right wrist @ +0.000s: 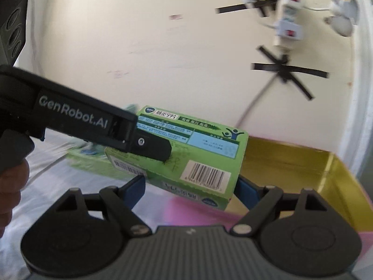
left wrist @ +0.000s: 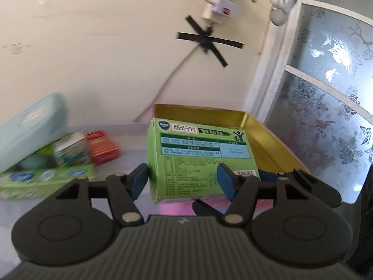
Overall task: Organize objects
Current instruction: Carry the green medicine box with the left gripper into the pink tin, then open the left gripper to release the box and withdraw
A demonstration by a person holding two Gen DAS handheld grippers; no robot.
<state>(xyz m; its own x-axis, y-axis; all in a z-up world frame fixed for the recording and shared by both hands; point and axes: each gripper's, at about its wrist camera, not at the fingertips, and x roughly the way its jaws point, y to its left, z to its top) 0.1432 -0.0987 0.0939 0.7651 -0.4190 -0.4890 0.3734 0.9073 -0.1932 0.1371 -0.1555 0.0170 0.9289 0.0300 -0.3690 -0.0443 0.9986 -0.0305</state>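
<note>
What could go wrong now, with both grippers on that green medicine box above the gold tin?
1. Both the left gripper and right gripper clamp the green box; pulling apart could crush or tear it.
2. The box hangs tilted near the gold tin, so it might catch the rim.
3. Loose boxes lie close beside the tin and could get knocked.

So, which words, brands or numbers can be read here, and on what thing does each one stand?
"GenRobot.AI": side of the left claw.
"肠炎宁片": top of the green box.
Small print, barcode digits on the green box: too small to read.
Labels on the other boxes at the left: too blurred to read.
</note>
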